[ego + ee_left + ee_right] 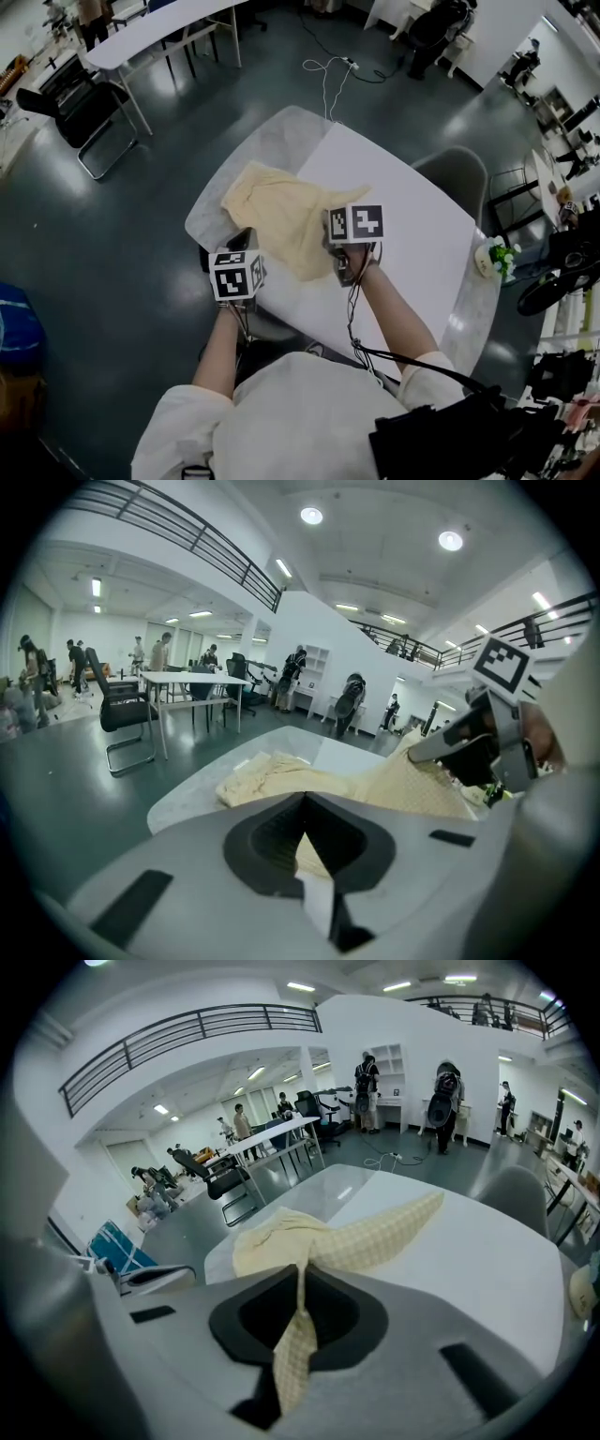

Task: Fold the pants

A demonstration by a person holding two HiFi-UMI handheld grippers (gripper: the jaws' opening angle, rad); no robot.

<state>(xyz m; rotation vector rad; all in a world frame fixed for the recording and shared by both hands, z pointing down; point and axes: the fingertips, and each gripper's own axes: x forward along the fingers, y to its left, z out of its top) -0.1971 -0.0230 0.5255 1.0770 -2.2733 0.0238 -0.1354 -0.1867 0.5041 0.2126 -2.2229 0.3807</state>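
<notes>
The pale yellow checked pants [281, 220] lie bunched on the white table [412, 244], with their near edge lifted off it. My left gripper [246, 236] is at the table's near left edge. In the left gripper view its jaws [305, 850] are shut on a fold of the pants [281, 775]. My right gripper [330, 236] is raised over the table's middle and shut on another part of the hem. A strip of cloth [295, 1335] runs from its closed jaws down to the heap [281, 1237]. The right gripper [473, 747] also shows in the left gripper view, with cloth hanging from it.
A grey chair [455, 173] stands at the table's far right side. A small flower pot [495, 258] sits on the table's right edge. A long white table [159, 28] and a black chair [80, 108] stand across the floor at the back left. A cable [328, 70] lies beyond the table.
</notes>
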